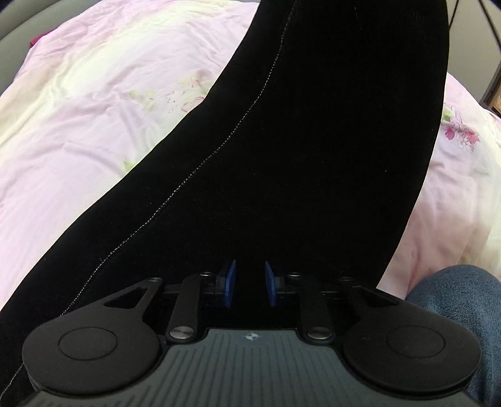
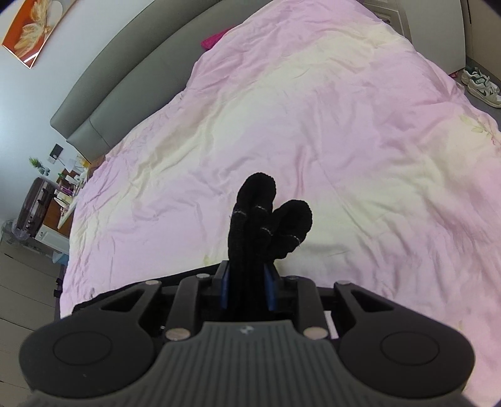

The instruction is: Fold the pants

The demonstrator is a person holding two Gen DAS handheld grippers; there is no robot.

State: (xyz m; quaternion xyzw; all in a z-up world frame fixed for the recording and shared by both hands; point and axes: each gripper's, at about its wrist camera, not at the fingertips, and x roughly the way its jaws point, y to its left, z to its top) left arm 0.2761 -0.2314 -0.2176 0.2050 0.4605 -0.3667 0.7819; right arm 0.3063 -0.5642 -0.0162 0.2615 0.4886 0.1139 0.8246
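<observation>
The right gripper (image 2: pixel 249 289) has its blue fingers (image 2: pixel 224 289) pressed from both sides on a bunched, folded part of the black pants (image 2: pixel 266 219); the cloth fills the narrow space between them, and two rounded folds with thin light stitching stand up in front of the fingers, above the bed. The left gripper (image 1: pixel 249 288) has its blue fingers (image 1: pixel 230 286) only a little apart, and black cloth of the pants (image 1: pixel 297 141) lies in the gap and under them, but I cannot tell if the pads really press on it. In the left wrist view the pants stretch as one wide dark band from the fingers away toward the top edge, with a line of light stitching that runs along the band. Under everything is the bed with a wrinkled pink and cream duvet (image 2: pixel 313 125) with a flower print. A piece of blue denim (image 1: pixel 463 313), on a part of the person, shows at the lower right of the left wrist view. Further away in the right wrist view are a grey padded headboard (image 2: pixel 119 81), a picture (image 2: pixel 34 28) on the wall, a crowded bedside table (image 2: pixel 62 194) and white shoes (image 2: pixel 480 84) on the floor.
</observation>
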